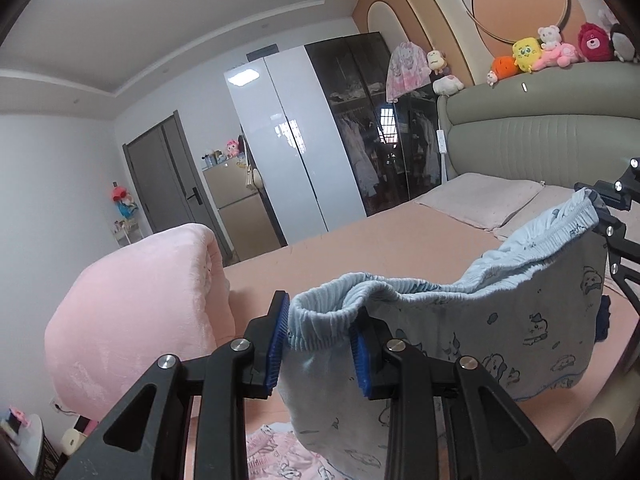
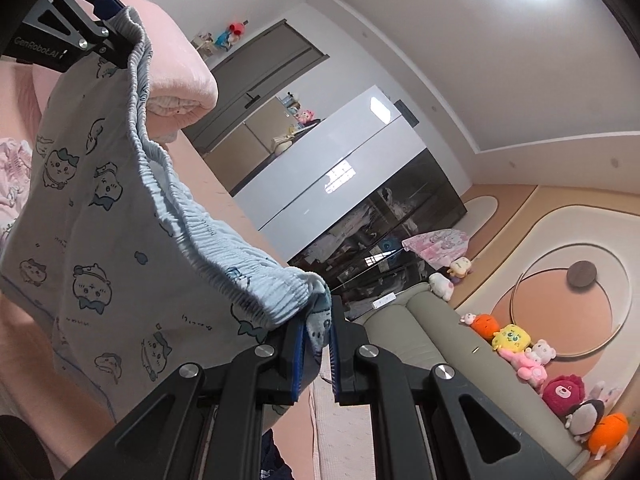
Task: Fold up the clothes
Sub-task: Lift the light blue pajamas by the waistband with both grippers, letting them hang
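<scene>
both grippers have the blue shorts [image 1: 480,320] up off the bed [image 1: 380,248], stretched by the waistband. left gripper [image 1: 320,344] fingers narrow on one end, right gripper [image 2: 316,350] at 3 o'clock pinched tight on the other. looks like the shake-out step imo; next: lay flat w/o slack, then fold.

Your left gripper [image 1: 320,344] jaws clamped on the bunched waistband of light blue printed shorts [image 1: 520,320], right gripper [image 1: 608,216] pinching the far end, fabric hanging over the pink bed [image 1: 360,256], rolled pink blanket [image 1: 132,312] at left.
</scene>
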`<state>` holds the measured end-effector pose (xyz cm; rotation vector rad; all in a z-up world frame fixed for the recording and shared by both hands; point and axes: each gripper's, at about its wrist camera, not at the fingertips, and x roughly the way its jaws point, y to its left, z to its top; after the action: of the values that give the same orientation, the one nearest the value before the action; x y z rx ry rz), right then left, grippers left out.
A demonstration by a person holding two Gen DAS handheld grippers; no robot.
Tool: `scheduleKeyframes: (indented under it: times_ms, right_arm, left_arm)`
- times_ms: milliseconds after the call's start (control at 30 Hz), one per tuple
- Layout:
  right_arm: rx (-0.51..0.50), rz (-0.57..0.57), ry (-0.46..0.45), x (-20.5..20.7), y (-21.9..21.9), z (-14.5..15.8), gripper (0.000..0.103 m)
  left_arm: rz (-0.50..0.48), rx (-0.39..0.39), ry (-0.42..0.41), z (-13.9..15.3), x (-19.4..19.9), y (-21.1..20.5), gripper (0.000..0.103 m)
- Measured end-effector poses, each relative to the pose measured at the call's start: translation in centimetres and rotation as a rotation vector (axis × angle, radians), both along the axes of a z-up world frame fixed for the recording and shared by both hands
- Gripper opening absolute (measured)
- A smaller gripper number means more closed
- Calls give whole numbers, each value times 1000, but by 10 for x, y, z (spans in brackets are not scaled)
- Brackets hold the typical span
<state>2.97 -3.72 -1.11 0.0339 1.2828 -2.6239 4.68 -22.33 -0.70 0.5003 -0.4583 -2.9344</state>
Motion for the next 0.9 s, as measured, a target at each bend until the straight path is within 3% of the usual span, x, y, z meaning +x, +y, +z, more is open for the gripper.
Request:
scheduleKeyframes:
  times_ms: [200, 367, 900]
  right_arm:
    - [-6, -8, -42, 1, 6, -9, 8]
    - [20, -12, -112, -14, 3, -35, 7]
    - [5, -38, -276, -110, -17, -93, 8]
  left_arm:
    - [-19, 31, -29, -7, 1, 1, 26]
    - [-17, 41, -100, -33, -19, 5, 26]
    - [6, 57, -232, -88, -115, 2, 26]
